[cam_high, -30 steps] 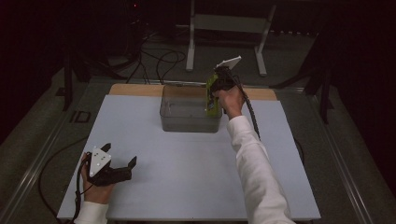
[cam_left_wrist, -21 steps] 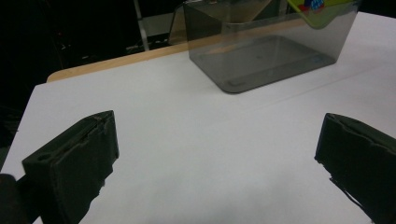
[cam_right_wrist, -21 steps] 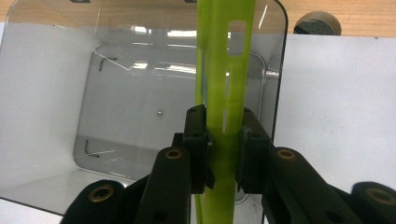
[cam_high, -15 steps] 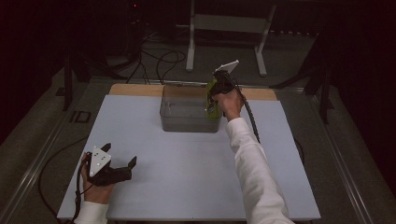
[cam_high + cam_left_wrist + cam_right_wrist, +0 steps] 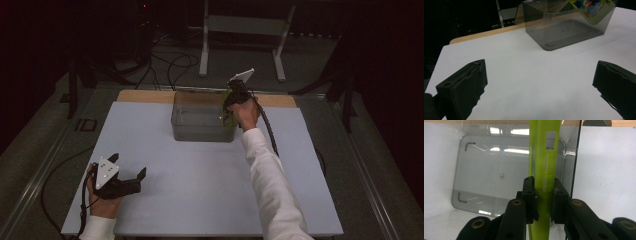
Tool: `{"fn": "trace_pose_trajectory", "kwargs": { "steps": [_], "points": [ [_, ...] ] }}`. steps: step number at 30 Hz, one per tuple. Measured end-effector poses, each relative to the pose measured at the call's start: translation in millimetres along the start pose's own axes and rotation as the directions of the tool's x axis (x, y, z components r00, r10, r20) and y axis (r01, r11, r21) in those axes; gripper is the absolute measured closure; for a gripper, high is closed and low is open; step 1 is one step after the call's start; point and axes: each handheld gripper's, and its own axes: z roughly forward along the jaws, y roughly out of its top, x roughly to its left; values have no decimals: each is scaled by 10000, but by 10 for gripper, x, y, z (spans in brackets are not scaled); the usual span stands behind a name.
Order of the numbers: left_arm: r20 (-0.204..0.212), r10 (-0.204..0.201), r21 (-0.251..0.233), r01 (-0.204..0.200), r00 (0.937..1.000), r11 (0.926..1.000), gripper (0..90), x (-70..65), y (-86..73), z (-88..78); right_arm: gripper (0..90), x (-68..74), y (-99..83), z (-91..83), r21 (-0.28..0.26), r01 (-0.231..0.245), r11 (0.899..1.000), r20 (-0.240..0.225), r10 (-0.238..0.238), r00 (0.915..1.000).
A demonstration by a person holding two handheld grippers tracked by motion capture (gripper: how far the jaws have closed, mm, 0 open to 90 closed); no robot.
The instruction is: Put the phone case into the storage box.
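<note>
My right gripper (image 5: 543,195) is clamped tight on the lime-green package (image 5: 544,165), top centre of frame inside the clear bin (image 5: 200,131). My left gripper (image 5: 127,172), lower left, gapes wide and empty.

Flat lime-green plastic package (image 5: 544,167) runs off top and bottom edges of right gripper view; its printed face is edge-on there, unreadable. In left gripper view, the colourful print at 1 o'clock is cut by the top edge, seen through the smoky clear plastic bin (image 5: 564,30). Bin's far rim also cropped.
</note>
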Motion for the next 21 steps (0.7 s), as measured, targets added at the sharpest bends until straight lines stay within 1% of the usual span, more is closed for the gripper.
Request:
{"fn": "trace_pose_trajectory", "kwargs": {
  "steps": [9,13,21],
  "points": [
    [2,5,-6,-5,10000,10000,0,-2,1,-2,772,19,-20,63,152,-24,9999,71,23,10000],
    [0,1,-5,-1,10000,10000,0,0,0,-2,772,23,-22,91,214,34,9998,97,-36,9999],
    [7,4,3,-4,10000,10000,0,-1,0,-1,772,2,-30,142,295,-87,9995,206,81,9998]
  ]
}}
